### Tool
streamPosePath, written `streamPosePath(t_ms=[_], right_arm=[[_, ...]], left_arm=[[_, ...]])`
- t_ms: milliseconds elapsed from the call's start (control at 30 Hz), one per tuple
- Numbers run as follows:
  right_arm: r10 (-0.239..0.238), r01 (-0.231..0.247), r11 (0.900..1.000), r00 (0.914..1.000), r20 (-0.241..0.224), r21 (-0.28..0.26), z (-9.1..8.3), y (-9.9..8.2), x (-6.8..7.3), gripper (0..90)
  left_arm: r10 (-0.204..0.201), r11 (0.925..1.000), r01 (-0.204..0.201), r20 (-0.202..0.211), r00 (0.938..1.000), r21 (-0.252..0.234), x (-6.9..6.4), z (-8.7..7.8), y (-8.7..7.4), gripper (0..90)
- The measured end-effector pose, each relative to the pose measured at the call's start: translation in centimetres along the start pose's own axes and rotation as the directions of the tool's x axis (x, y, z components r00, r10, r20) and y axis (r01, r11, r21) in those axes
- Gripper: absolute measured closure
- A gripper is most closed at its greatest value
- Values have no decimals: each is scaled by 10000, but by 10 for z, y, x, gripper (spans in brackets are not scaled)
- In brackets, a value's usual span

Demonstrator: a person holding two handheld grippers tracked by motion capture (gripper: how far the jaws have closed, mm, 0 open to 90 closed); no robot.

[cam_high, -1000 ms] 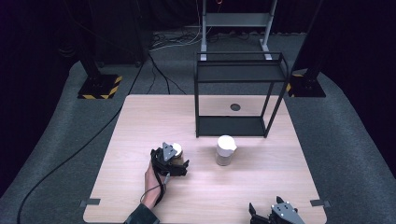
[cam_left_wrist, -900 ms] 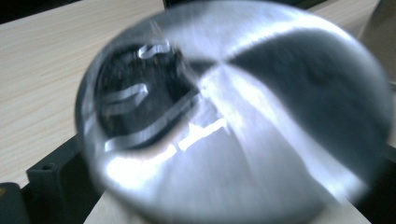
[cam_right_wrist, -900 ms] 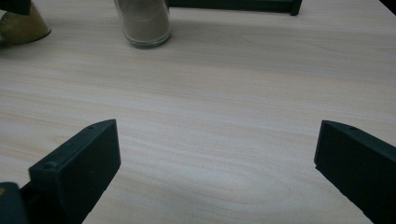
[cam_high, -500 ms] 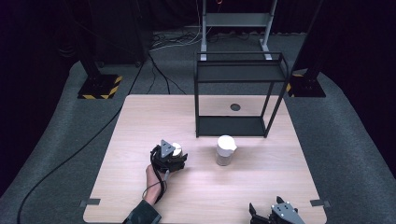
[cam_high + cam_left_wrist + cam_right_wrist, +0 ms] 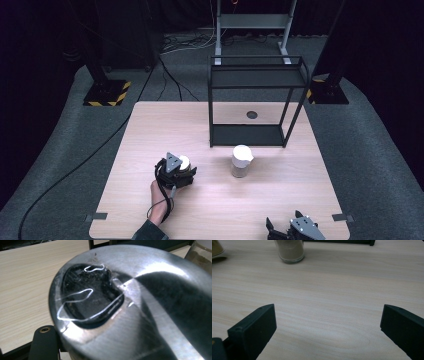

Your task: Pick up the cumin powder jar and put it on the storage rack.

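High view: left gripper clamped on small metal-lidded jar, left of white-capped jar, likely rigid, slick, breakable, best gripped around the body; right gripper wide open, empty.

A black wire shelf rack stands at the far side of the pale wooden worktop, its lower shelf resting on the wood and a small dark round mark showing on the worktop within its frame. Just in front of the rack stands a white-lidded glass jar of beige powder, upright and apart from the rack. Around the worktop lies grey carpet, with a black cable trailing over it at left, a yellow-and-black striped base plate farther back, and a grey metal stand behind.
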State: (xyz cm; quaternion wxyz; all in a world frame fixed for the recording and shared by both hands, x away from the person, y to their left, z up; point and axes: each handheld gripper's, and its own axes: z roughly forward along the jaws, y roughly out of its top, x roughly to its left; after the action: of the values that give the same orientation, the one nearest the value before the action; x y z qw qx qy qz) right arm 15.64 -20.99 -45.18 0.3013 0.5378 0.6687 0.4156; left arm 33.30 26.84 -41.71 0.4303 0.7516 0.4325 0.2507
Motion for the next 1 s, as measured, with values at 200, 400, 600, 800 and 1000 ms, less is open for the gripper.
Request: streamPosePath(t_ms=[200,400,600,800,1000], right_arm=[[-6,6,10000,10000,15,52,0,1,0,0],[26,-26,10000,10000,84,2,-2,1,0,0],[102,-102,9999,9999,81,-71,-3,0,-2,0],[117,-116,9999,9998,151,-68,-5,1,-2,0],[86,-85,10000,9999,111,-40,-5,2,-2,0]], left_arm=[[0,9997,3,135,9999,-232,2,-9,0,308],[190,9993,-185,168,9997,-310,-1,-15,4,307],[252,9988,-242,212,9995,-432,-2,-20,6,308],[451,9976,-436,274,9986,-532,-4,-23,14,308],[546,9969,-528,298,9981,-578,-5,-24,21,308]])
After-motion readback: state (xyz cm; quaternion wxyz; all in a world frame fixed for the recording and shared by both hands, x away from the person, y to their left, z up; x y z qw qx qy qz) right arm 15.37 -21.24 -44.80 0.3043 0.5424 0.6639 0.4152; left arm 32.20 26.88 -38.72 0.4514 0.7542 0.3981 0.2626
